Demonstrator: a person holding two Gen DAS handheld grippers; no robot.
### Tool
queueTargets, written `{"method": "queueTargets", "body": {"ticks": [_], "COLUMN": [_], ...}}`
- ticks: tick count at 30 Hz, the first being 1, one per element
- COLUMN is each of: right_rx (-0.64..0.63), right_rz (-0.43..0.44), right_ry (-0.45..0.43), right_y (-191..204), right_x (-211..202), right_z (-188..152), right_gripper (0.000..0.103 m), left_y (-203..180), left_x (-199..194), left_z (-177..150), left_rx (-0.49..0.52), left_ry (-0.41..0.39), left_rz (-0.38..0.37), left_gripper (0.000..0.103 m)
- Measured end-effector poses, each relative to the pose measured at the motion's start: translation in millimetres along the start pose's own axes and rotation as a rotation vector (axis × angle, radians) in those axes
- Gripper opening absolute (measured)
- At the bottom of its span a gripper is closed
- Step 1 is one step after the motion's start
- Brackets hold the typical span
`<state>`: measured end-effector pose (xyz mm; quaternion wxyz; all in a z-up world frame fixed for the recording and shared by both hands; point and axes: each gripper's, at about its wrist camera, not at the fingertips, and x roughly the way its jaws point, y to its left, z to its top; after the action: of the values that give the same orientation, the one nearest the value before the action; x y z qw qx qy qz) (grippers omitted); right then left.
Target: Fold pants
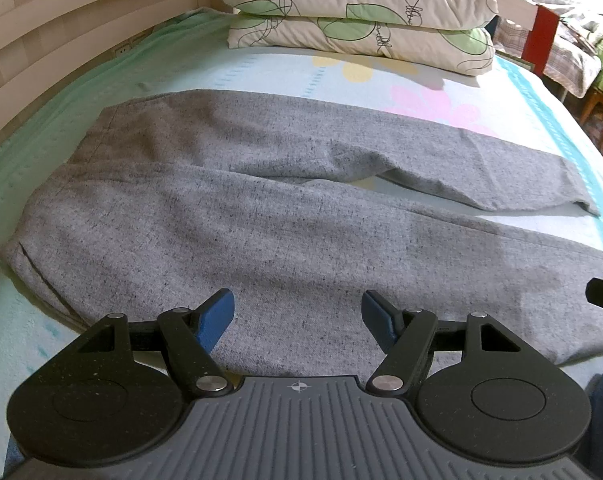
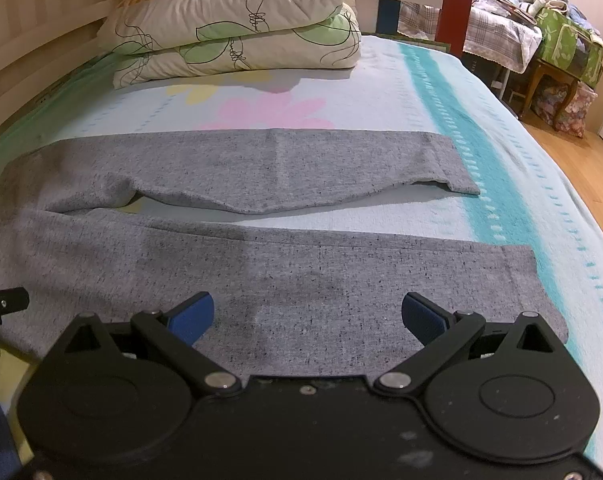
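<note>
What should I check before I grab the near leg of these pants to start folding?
1. Left gripper jaws open: ok.
2. Right gripper jaws open: ok.
3. Both poised over the near leg: ok.
4. Gray pants spread flat on the bed: ok.
5. Far leg apart from the near leg: ok.
6. Folded quilt clear of the pants: ok.

bare sheet point(image 2: 381, 80) beyond pants point(image 2: 261, 280), quilt point(image 2: 237, 28) farther
</note>
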<state>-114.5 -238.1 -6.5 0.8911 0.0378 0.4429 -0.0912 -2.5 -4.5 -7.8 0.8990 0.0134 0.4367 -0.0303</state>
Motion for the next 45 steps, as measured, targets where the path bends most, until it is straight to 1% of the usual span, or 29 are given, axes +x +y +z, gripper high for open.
{"method": "queueTargets", "body": {"ticks": [37, 41, 45], "right_rx": [0.005, 0.010, 0.011], "right_rz": [0.010, 0.017, 0.022], "right_ry": [0.007, 0.012, 0.014], "right_y": [0.4, 2.5, 0.4], "right_x": [-1.0, -0.1, -1.1], "right_z": [0.3, -1.4, 0.1], "right_gripper": [0.103, 0.103, 0.103], "left_y": [-0.7, -1.9, 1.0], "left_x": [-0.1, -0.1, -0.2], "left_z": [-1.6, -2.7, 0.2], "left_rx": [-0.006, -0.005, -0.009], "left_ry": [0.010, 0.012, 0.020], "left_rz": [-0.011, 0.003, 0.001], "left_gripper": [0.069, 0.068, 0.068]}}
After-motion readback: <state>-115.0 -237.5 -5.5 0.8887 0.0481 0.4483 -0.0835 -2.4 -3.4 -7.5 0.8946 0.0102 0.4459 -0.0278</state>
